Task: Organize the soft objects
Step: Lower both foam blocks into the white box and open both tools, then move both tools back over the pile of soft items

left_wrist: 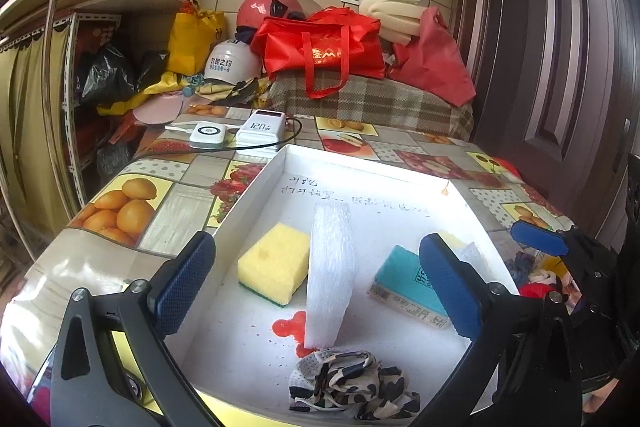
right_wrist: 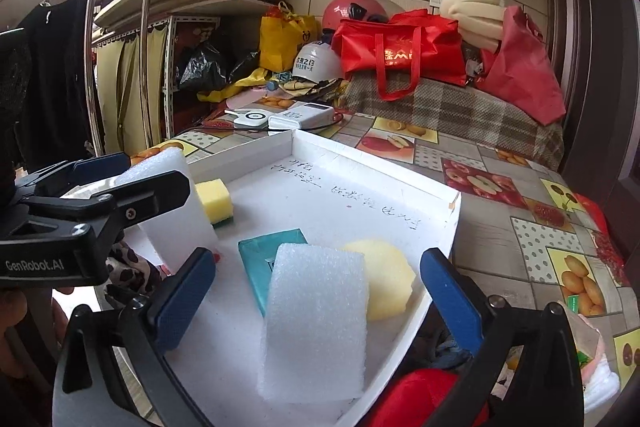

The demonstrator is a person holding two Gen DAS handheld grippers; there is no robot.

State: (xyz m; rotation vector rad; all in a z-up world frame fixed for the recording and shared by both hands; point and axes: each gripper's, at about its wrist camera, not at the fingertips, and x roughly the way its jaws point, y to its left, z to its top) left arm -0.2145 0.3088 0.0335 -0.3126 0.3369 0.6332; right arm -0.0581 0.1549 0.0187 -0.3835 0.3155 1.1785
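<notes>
**Both grippers standing wide over the white tray, nothing clamped**

The left gripper (left_wrist: pixel 316 287) is hanging with its blue pads spread as far as they go, and nothing is pressing against them. Between the pads, a tall white foam strip (left_wrist: pixel 330 275) is standing on end in the white tray (left_wrist: pixel 256 183), free on both sides. Just left of it, the yellow sponge (left_wrist: pixel 274 263) is lying with its green underside down, touching the strip or very nearly. Right of the strip, a teal tissue pack (left_wrist: pixel 404 283) is lying flat, partly hidden behind the right-hand pad. At the near edge, a crumpled black-and-white patterned cloth (left_wrist: pixel 352 383) is sitting beside a red stain (left_wrist: pixel 290 327) on the tray floor.

Over to the right gripper (right_wrist: pixel 316 303): its jaws are also gaping wide, holding nothing. A white foam block (right_wrist: pixel 316 319) is standing between them, clear of both pads, leaning over the teal pack. Behind it, a pale yellow sponge piece (right_wrist: pixel 386 275) is resting against the tray's right wall.

The far half of the tray is lying open, showing only handwriting. The tray's rim is running close to both grippers at the near side. Beyond it, the fruit-patterned counter (right_wrist: pixel 500 243) is offering free room to the right.

Something red (right_wrist: pixel 416 395) and some dark fabric are peeking out below the right gripper, outside the tray; what they are I cannot tell. A hand is showing only as a sliver at the frame's edge.
</notes>
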